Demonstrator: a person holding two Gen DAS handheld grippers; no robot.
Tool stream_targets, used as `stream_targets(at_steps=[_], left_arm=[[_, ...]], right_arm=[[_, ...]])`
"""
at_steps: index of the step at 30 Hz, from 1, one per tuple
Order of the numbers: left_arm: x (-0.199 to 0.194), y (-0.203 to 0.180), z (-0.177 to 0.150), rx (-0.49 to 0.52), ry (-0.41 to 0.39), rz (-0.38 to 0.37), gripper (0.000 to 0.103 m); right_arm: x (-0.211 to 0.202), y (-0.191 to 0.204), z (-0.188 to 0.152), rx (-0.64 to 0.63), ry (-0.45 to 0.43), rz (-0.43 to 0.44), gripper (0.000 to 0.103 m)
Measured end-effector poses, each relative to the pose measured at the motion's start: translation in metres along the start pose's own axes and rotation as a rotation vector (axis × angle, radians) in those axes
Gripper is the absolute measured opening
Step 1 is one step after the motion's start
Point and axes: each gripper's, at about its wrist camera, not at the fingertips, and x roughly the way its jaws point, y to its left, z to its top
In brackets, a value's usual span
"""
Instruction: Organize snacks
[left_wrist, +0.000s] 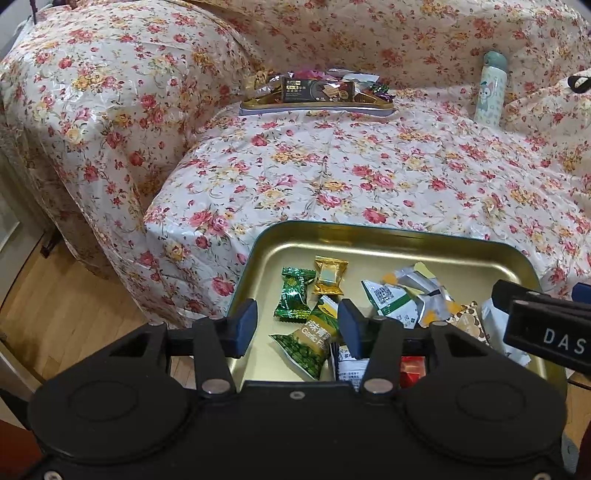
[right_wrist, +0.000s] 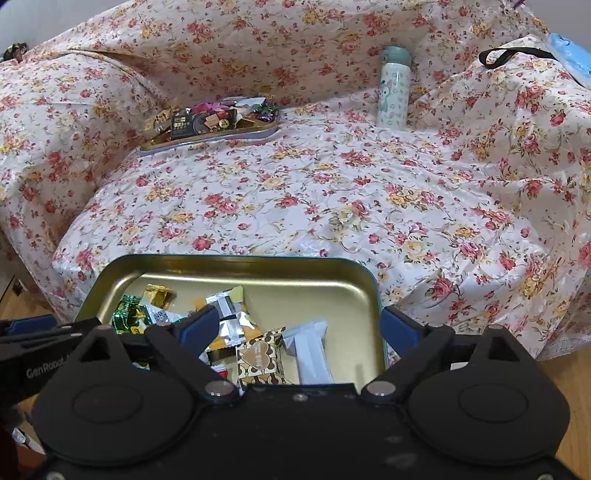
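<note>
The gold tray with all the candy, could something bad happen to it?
Maybe. The gold tray seems carried in the air in front of the sofa, so a tilt could spill the loose snacks, like the green candy, onto the wooden floor. Both tongs, left and right, are open around its sides, so it might slip.

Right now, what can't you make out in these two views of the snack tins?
- Near gold tin: front edge, hidden by both grippers' bodies, both views.
- White packet and red packet: mostly behind the left gripper.
- Far tin: small candies too small to identify.
- Right gripper: whether it touches the tin wall.
</note>
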Motion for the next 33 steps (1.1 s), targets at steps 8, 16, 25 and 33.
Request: stream_targets(at_steps=[8, 16, 25, 33], left_arm=[[0.0018, -0.0070, -0.0034, 0.029, 0.010, -0.015, 0.056], [0.0018, -0.0077, -0.0048, 0.032, 0.014, -0.014, 0.056], [0.0001, -0.0081, -0.0056, 0.034, 0.008, -0.011, 0.056], [0.0011, -0.0081, -0.0068, 0.031, 0.013, -0.010, 0.056]], right_arm=[[0.0019, -0.0008, -0.0014, 0.013, 0.008, -0.022, 0.103], [0.0016, -0.0005, -0.0041, 0.028, 0.016, -0.028, 0.103], [0.0005, 0.0029, -0.0051, 0.006, 0.014, -0.022, 0.103], [0.0012, 0.0029, -0.0056, 0.006, 0.023, -0.013, 0.103]])
